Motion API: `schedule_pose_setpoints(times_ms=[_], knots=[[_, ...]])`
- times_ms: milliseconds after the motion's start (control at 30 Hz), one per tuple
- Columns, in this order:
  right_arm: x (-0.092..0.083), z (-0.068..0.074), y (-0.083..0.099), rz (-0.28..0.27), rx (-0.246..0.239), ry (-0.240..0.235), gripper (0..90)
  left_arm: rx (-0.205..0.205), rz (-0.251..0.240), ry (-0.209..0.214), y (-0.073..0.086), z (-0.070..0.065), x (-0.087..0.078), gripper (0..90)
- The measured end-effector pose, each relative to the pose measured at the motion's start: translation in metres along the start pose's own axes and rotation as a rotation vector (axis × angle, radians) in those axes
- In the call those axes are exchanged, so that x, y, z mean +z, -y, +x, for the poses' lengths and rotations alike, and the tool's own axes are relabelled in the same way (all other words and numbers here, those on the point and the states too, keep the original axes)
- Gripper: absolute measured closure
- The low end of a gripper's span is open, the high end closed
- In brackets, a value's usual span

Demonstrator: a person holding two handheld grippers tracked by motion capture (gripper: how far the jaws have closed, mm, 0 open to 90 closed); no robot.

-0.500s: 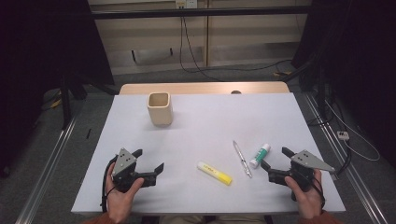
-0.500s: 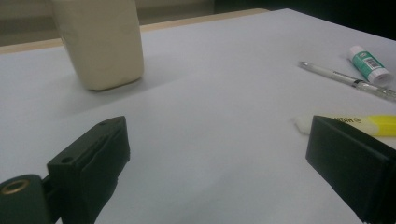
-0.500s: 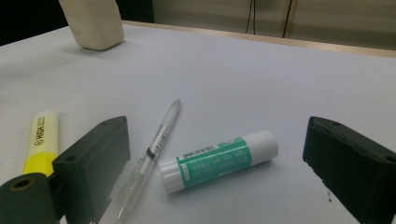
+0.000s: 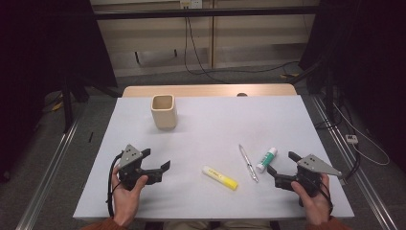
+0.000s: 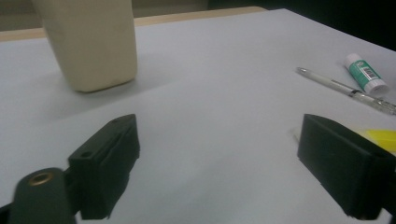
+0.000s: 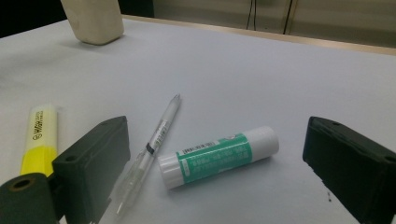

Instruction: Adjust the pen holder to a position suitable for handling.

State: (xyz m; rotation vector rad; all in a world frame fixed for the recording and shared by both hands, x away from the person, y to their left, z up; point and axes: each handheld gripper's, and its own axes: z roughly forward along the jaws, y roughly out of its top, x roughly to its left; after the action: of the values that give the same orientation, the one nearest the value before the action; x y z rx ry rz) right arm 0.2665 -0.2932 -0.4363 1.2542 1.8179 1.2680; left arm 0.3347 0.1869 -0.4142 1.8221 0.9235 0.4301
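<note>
On the white table (image 4: 210, 129) a beige cup (image 4: 164, 111) stands upright at the back left. A yellow highlighter (image 4: 219, 178), a clear pen (image 4: 248, 163) and a green-and-white glue stick (image 4: 266, 159) lie near the front. My left gripper (image 4: 156, 159) is open at the front left, apart from them. It looks toward the cup (image 5: 88, 42), with nothing between its fingers. My right gripper (image 4: 281, 163) is open just right of the glue stick. In the right gripper view the glue stick (image 6: 217, 156) and pen (image 6: 152, 144) lie ahead of its spread jaws, untouched.
A wooden strip (image 4: 206, 90) runs along the table's far edge. Dark frames and cables stand on the floor beyond it. Metal rails (image 4: 52, 163) run along both sides of the table. Bare tabletop lies between the cup and the front items.
</note>
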Motion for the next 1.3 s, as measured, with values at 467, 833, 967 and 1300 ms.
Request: schedule_pose_setpoints(times_ms=[467, 833, 967, 1300], knots=[[-0.002, -0.001, 0.001, 0.005, -0.008, 0.007, 7.1, -0.005, 0.044, 0.077, -0.040, 0.020, 0.028, 6.7], [-0.002, 0.001, 0.000, -0.006, -0.017, -0.003, 6.2, -0.036, 0.108, -0.028, -0.078, 0.065, 0.048, 5.4], [-0.001, 0.001, 0.000, -0.003, -0.021, -0.004, 6.2, -0.066, 0.120, -0.017, -0.093, 0.081, 0.057, 5.4], [-0.001, 0.001, 0.000, -0.001, -0.017, 0.001, 6.7, -0.072, 0.134, -0.058, -0.116, 0.111, 0.083, 8.2]])
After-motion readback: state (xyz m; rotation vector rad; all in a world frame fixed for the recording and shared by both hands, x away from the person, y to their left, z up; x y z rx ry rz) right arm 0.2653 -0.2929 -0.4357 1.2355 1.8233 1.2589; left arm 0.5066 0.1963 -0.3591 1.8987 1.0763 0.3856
